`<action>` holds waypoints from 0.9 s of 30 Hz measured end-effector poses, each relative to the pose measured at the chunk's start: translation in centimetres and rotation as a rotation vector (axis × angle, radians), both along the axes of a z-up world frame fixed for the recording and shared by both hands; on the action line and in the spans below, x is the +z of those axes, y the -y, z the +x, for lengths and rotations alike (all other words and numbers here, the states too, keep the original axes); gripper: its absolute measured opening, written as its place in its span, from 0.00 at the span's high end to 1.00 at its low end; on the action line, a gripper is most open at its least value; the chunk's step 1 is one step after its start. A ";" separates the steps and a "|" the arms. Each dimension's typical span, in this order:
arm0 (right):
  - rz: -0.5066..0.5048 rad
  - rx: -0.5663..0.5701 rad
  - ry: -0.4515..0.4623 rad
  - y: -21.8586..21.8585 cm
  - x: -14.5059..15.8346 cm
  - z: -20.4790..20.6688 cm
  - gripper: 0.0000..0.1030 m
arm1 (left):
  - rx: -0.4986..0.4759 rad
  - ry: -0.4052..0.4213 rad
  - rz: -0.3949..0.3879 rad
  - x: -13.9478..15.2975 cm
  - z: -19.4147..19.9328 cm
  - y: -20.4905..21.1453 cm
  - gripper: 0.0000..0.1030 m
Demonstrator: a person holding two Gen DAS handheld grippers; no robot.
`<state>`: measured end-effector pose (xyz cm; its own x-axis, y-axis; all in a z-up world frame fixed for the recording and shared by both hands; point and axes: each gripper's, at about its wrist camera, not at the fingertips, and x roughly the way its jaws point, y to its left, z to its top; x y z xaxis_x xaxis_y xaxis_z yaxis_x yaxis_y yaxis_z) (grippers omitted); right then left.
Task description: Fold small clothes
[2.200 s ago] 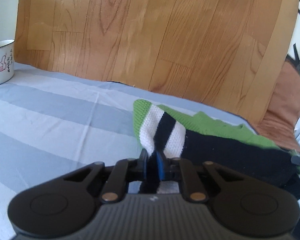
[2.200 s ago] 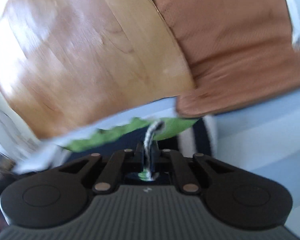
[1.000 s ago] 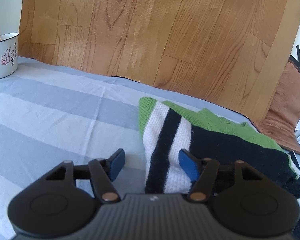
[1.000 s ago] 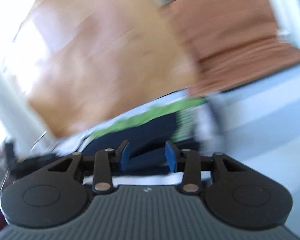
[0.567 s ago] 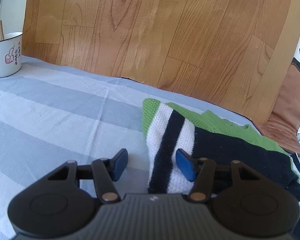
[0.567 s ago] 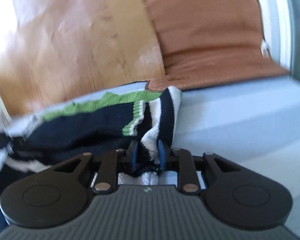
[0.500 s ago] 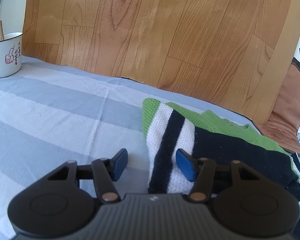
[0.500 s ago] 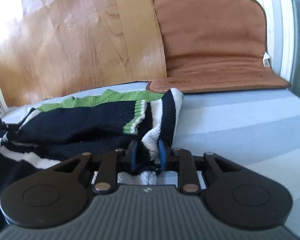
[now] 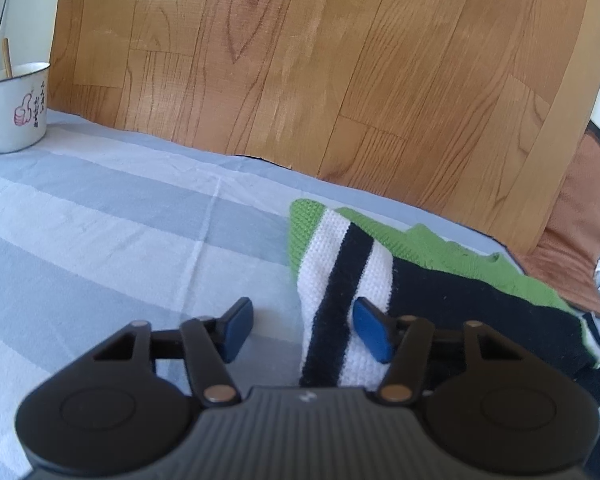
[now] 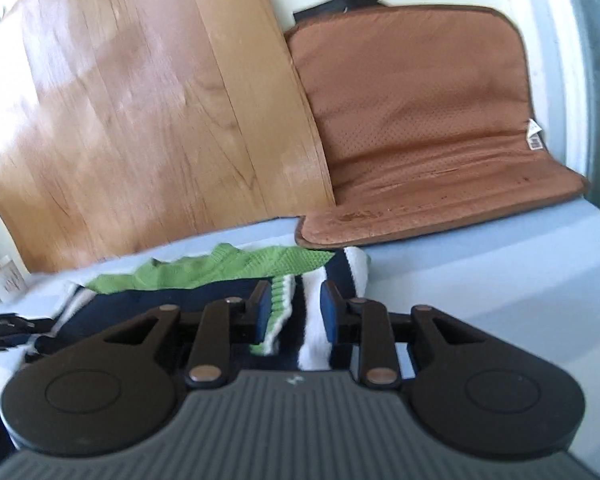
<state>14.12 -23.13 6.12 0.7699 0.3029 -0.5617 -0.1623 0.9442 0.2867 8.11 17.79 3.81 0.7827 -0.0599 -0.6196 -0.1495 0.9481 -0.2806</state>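
Two views guide us: from the left wrist, our left gripper (image 9: 300,330) has just been narrowing but stands open, the sweater (image 9: 380,280) on the striped sheet (image 9: 100,232) partly between its fingers, stretching rightward. From the right wrist, our right gripper (image 10: 294,310) is open astride the sweater's (image 10: 228,276) striped end without pressing it; the near edge hides beneath both grippers.

we see a blue-striped sheet (image 9: 100,216), knit sweater (image 9: 440,296) lying on it, white mug (image 9: 16,114) at far edge, brown pad (image 10: 412,120)
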 end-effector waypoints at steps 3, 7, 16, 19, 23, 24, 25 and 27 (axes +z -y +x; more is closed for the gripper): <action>0.002 0.000 -0.046 0.4 -2.0 2.0 0.73 | 0.008 -0.010 0.049 0.0 0.1 0.5 0.64; 0.012 -0.003 -0.038 0.4 -2.1 1.7 0.72 | 0.012 -0.016 0.058 0.0 0.1 0.4 0.79; 0.134 -0.032 -0.015 1.6 -1.8 0.5 0.68 | 0.054 -0.012 0.031 -0.1 -0.2 -0.2 0.94; 0.138 -0.034 -0.013 1.6 -1.8 0.6 0.67 | 0.076 -0.016 0.039 0.1 -0.3 -0.2 0.97; 0.143 -0.033 -0.016 1.7 -1.9 0.8 0.66 | 0.044 0.003 -0.020 0.7 0.2 -0.9 0.70; 0.142 -0.028 -0.017 1.7 -1.9 0.8 0.66 | 0.028 0.005 -0.036 0.8 0.6 -1.1 0.41; 0.142 -0.024 -0.017 1.6 -1.9 0.8 0.64 | 0.019 0.021 -0.036 0.9 1.0 -1.0 0.34; 0.142 -0.017 -0.020 1.6 -1.9 0.9 0.64 | 0.006 0.044 0.016 1.2 1.7 -0.3 0.33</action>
